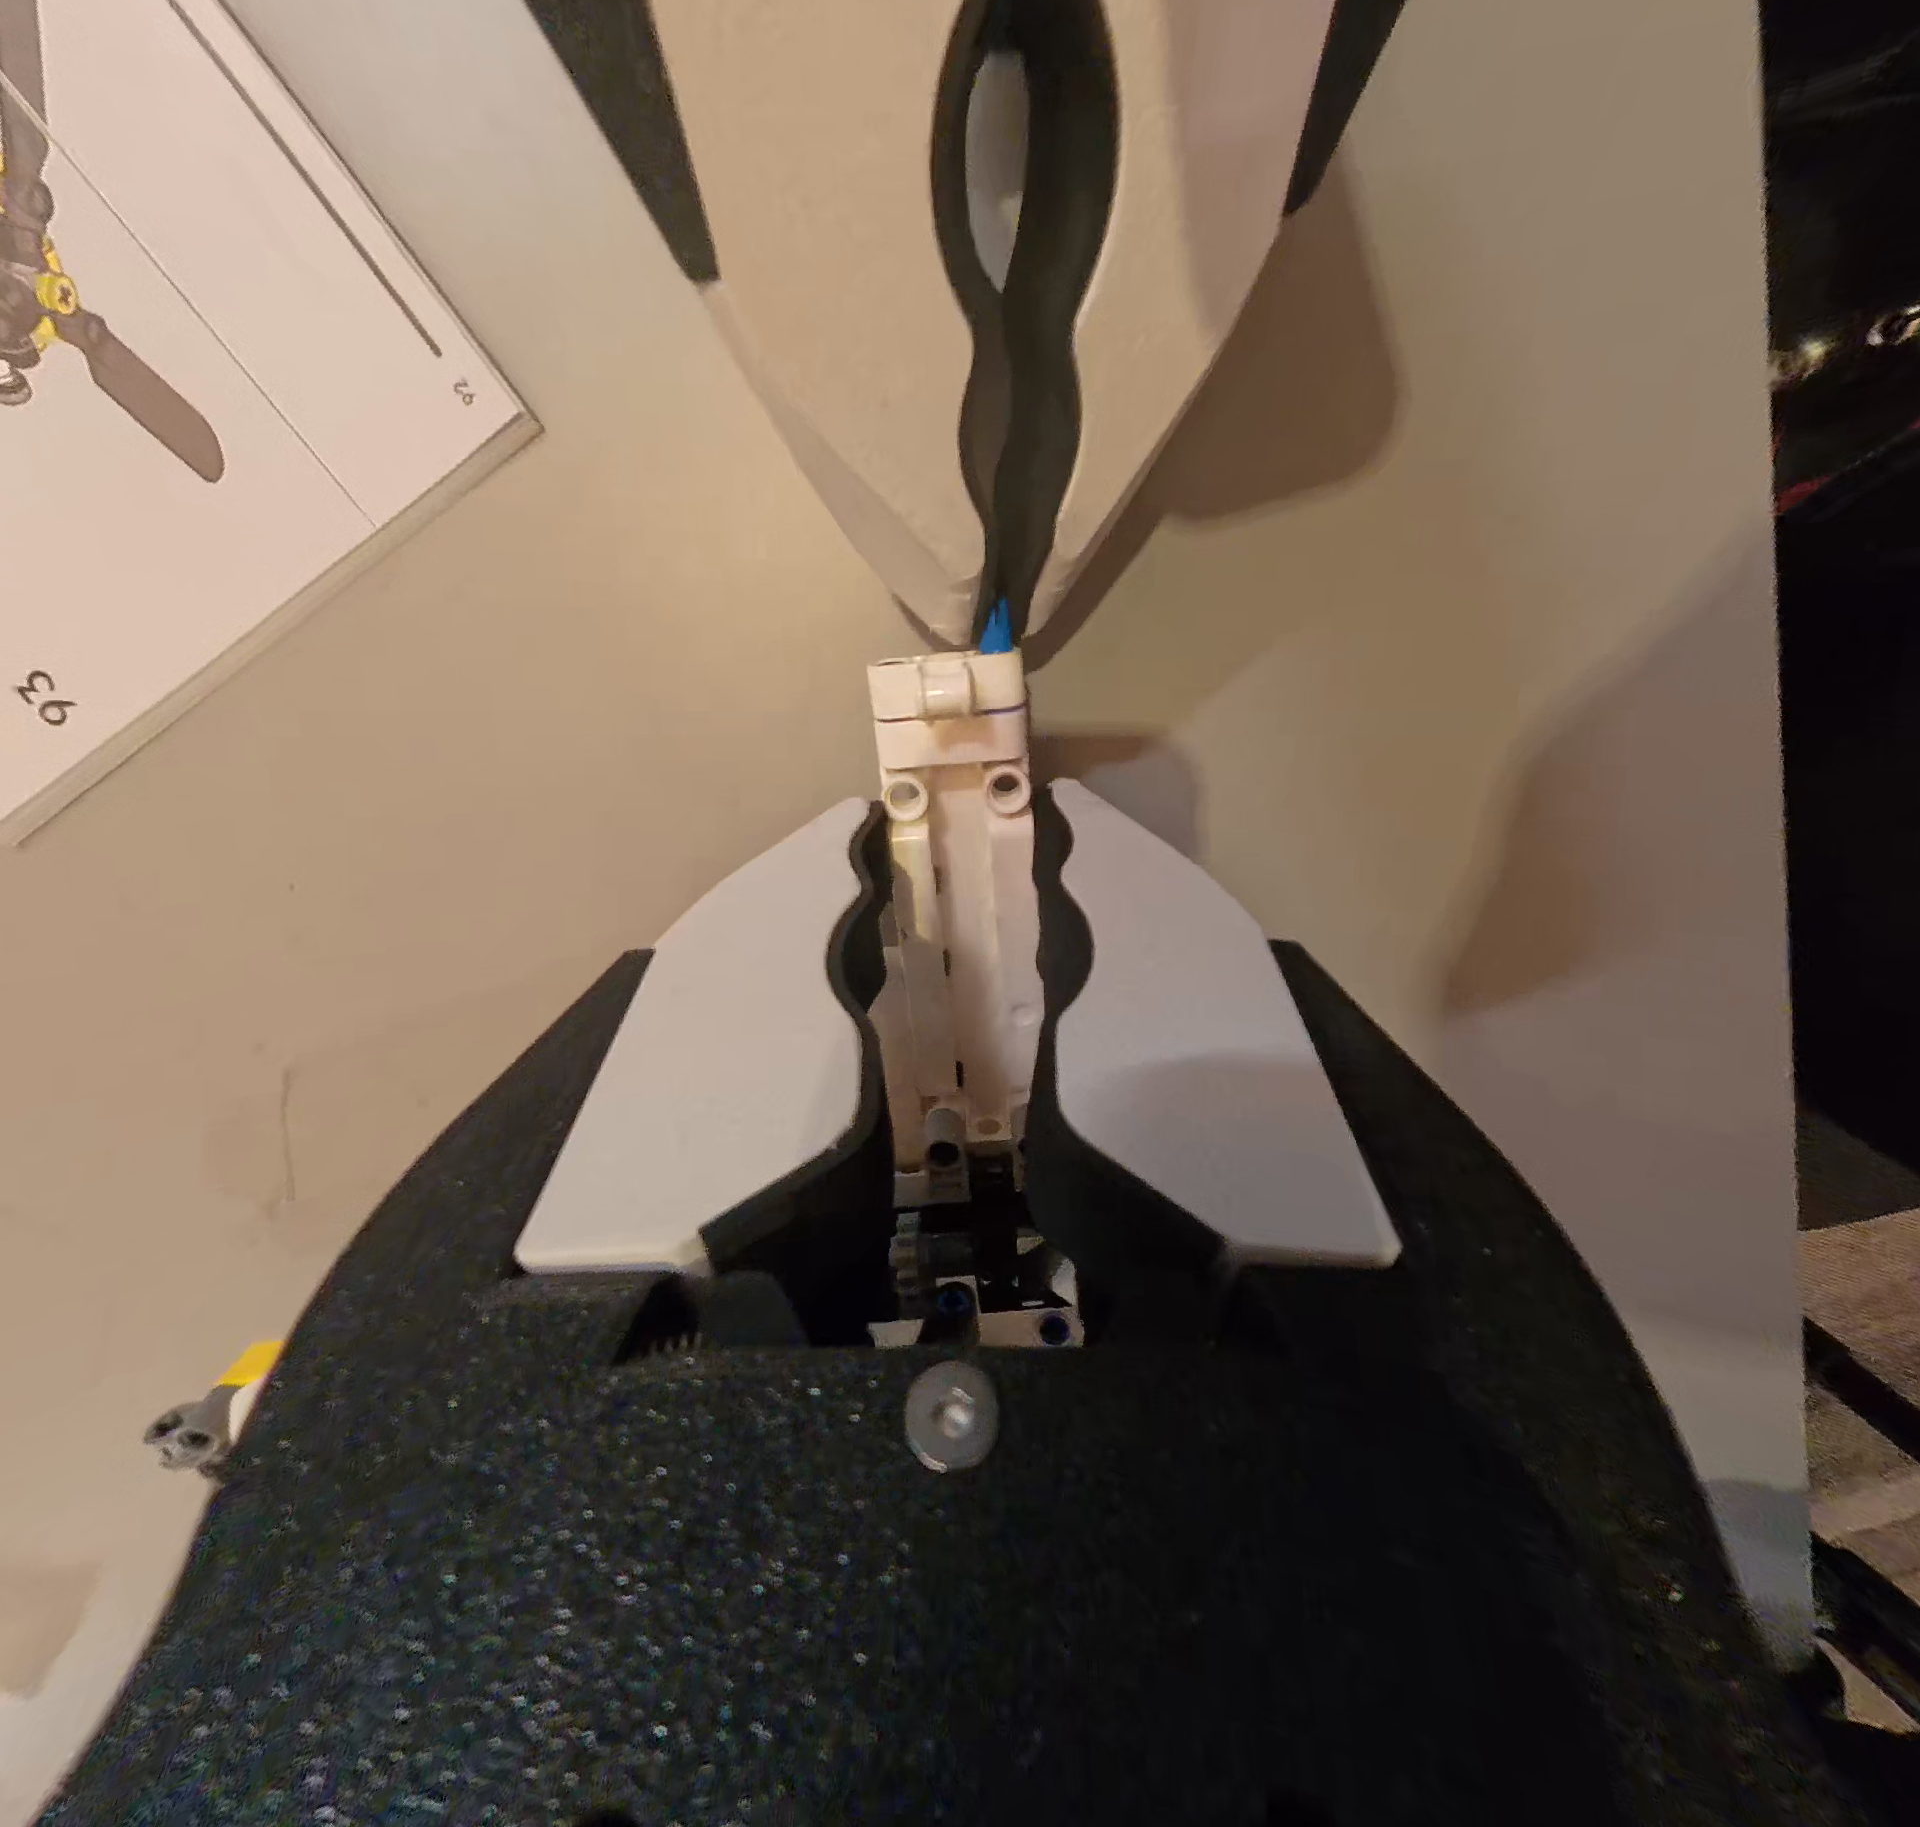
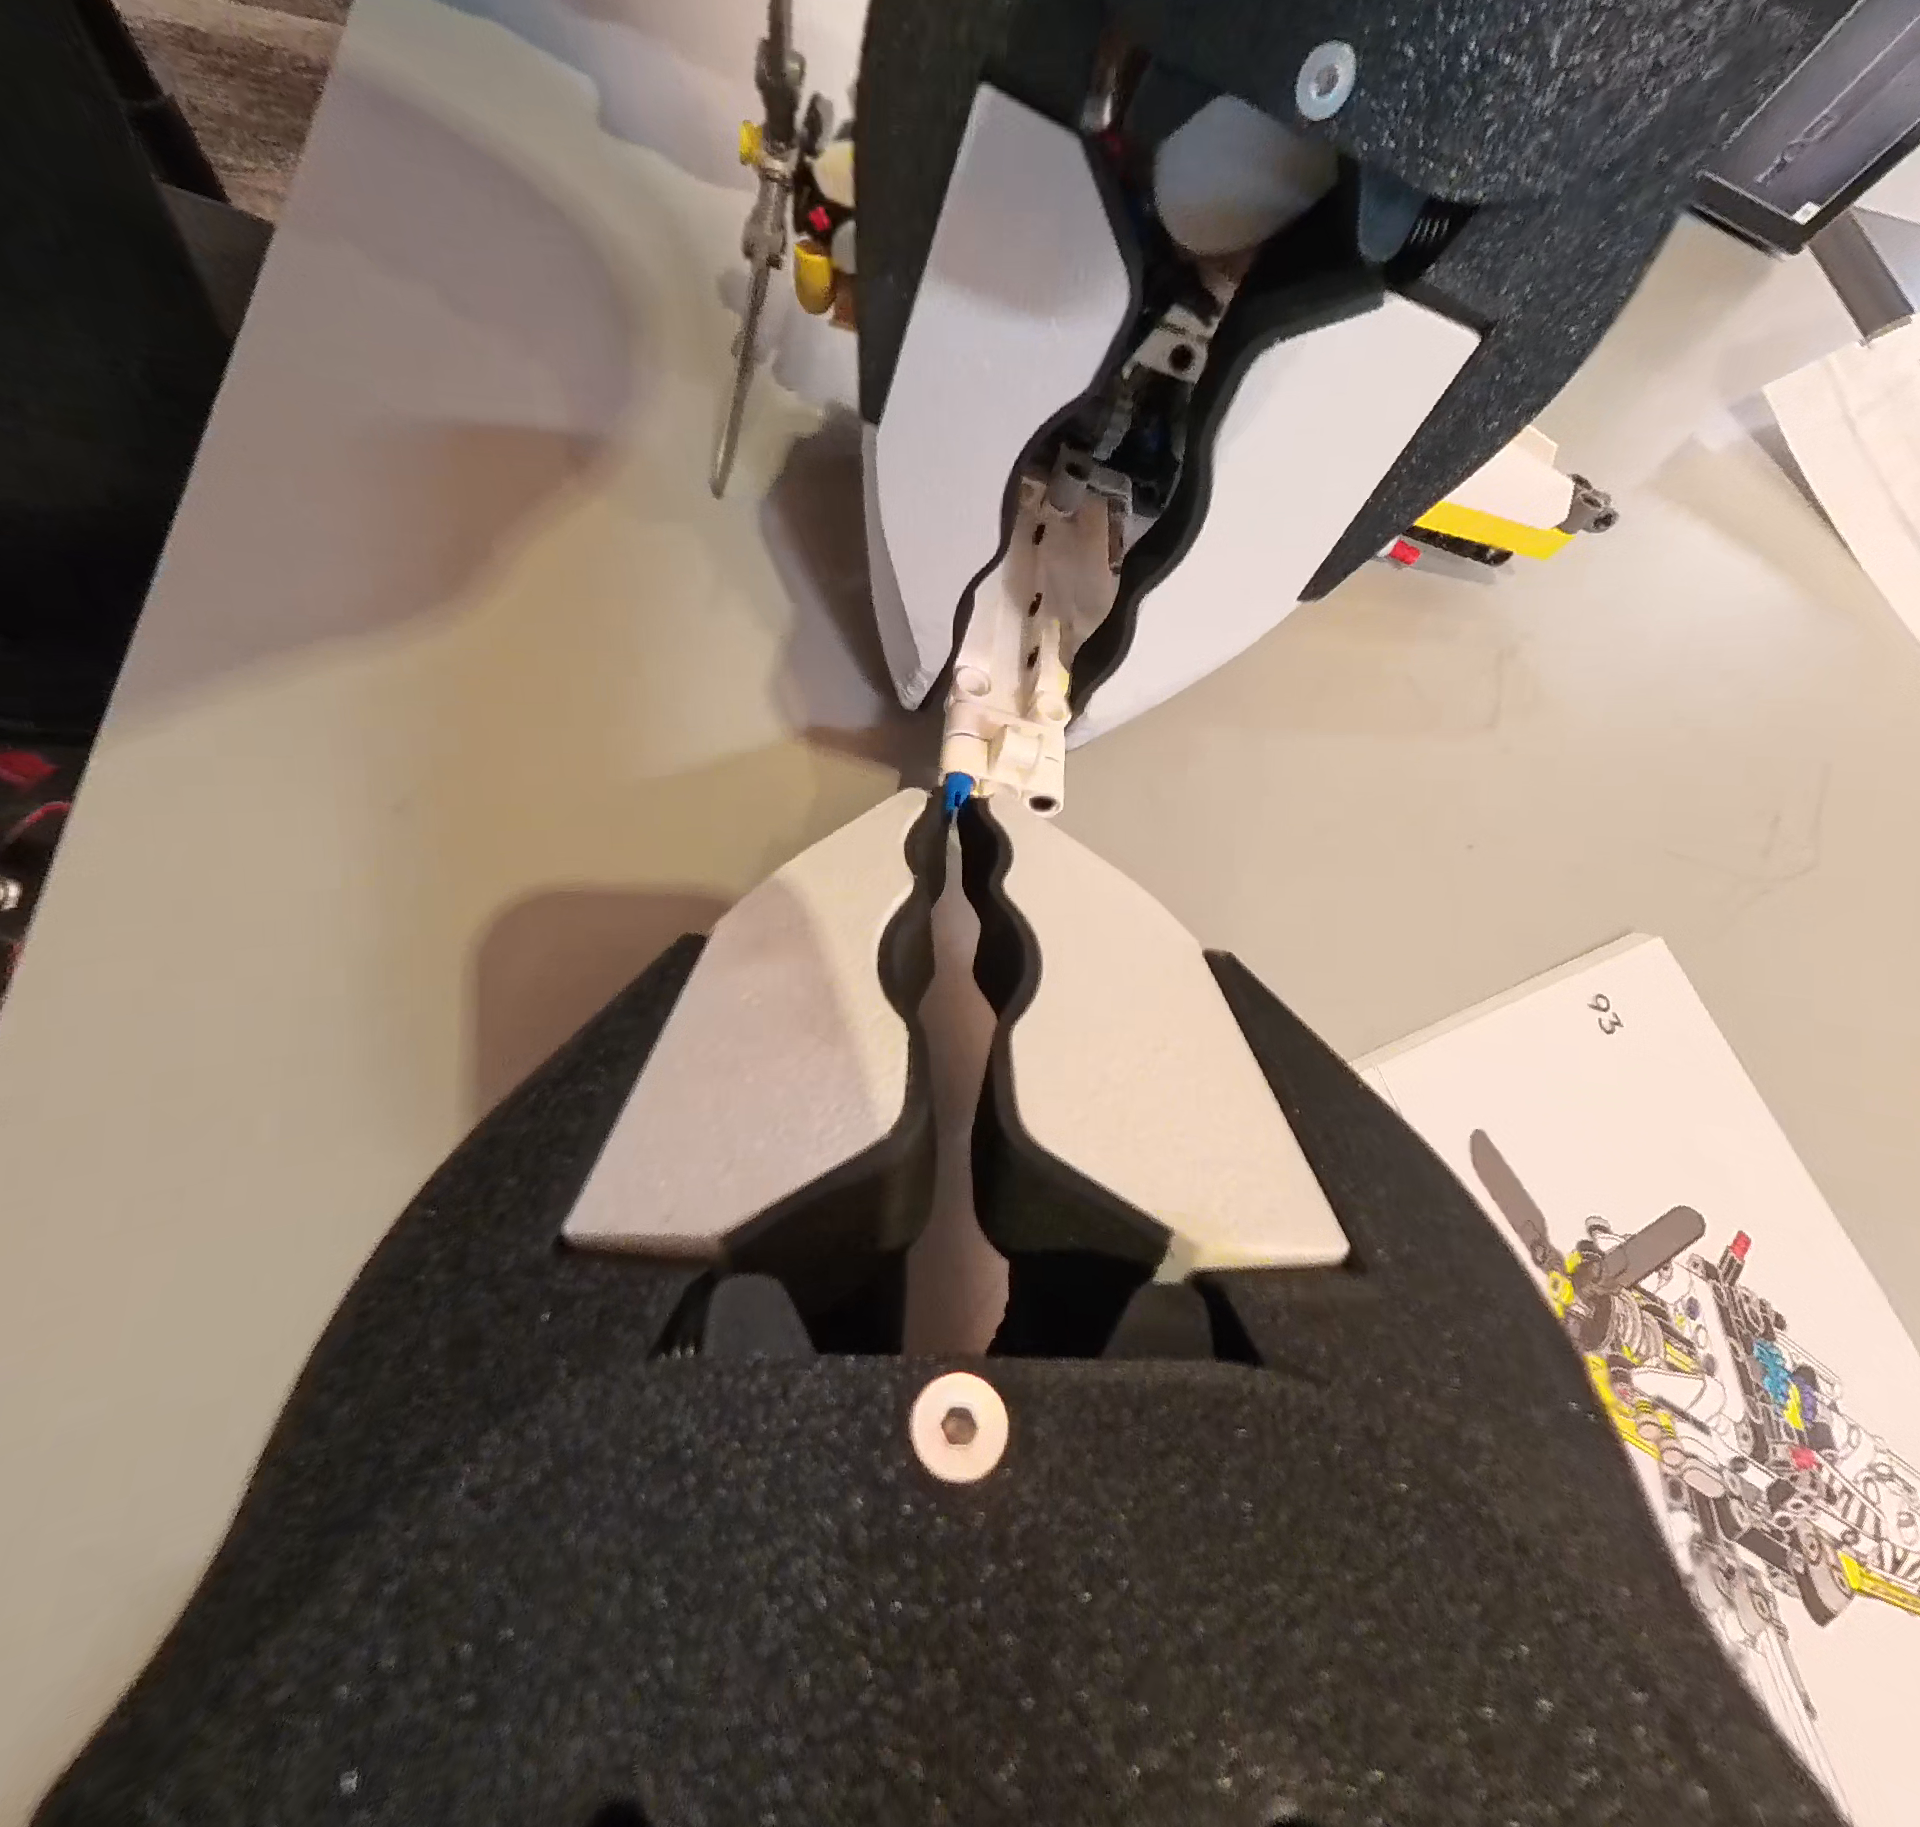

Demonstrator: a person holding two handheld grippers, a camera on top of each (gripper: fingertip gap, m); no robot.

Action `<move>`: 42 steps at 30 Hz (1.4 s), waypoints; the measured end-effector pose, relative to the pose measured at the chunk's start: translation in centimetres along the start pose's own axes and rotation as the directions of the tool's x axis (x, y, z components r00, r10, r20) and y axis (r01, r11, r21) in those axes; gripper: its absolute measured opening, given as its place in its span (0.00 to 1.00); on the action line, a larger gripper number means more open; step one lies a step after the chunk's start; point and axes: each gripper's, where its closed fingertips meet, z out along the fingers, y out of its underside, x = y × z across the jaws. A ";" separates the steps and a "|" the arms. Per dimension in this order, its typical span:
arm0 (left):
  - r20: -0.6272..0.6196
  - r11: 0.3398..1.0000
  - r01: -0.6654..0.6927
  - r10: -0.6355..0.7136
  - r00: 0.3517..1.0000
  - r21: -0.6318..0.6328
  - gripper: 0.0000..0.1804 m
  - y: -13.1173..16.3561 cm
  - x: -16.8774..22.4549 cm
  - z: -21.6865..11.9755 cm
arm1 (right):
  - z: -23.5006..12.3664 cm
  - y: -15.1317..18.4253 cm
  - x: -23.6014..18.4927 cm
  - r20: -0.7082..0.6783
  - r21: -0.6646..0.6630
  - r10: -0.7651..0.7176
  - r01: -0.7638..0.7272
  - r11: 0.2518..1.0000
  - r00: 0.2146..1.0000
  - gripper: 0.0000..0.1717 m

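Blue pin (image 2: 956,798) pinched in right tool (image 2: 961,821), touching white beam assembly (image 1: 956,842) clamped by left tool (image 1: 961,832); better kept square, pressed gently.

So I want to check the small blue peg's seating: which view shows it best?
The right wrist view: the blue peg shows clear at the fingertips, against the white brick assembly. The left wrist view shows only a blue sliver.

Right gripper (image 2: 954,813) pinches a small blue pin (image 2: 955,796) at its fingertips, pin seated against the end of a white brick assembly (image 2: 1013,728). Left gripper (image 2: 1003,707) opposite clamps that assembly. Open instruction booklet (image 2: 1621,1154) lies on the white table (image 2: 520,738), lower right.
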 end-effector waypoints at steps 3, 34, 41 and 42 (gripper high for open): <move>-0.011 1.000 0.000 0.000 1.000 0.004 0.16 -0.1 0.1 0.1 | 0.0 0.1 -0.1 -0.001 -0.006 -0.003 0.003 1.000 1.000 0.02; 0.320 0.671 0.035 -0.398 0.860 0.741 0.33 -3.5 -1.4 -11.8 | -4.9 8.7 8.8 -0.109 -0.322 0.162 -0.189 0.928 0.981 0.23; 0.480 0.702 -0.013 -0.474 0.738 0.712 0.32 -2.5 -0.3 -14.0 | -3.5 7.8 8.6 -0.116 -0.342 0.186 -0.215 0.915 0.976 0.08; 0.491 0.700 -0.025 -0.476 0.729 0.714 0.31 -2.5 0.0 -14.5 | -3.3 7.7 8.6 -0.124 -0.345 0.186 -0.218 0.913 0.975 0.07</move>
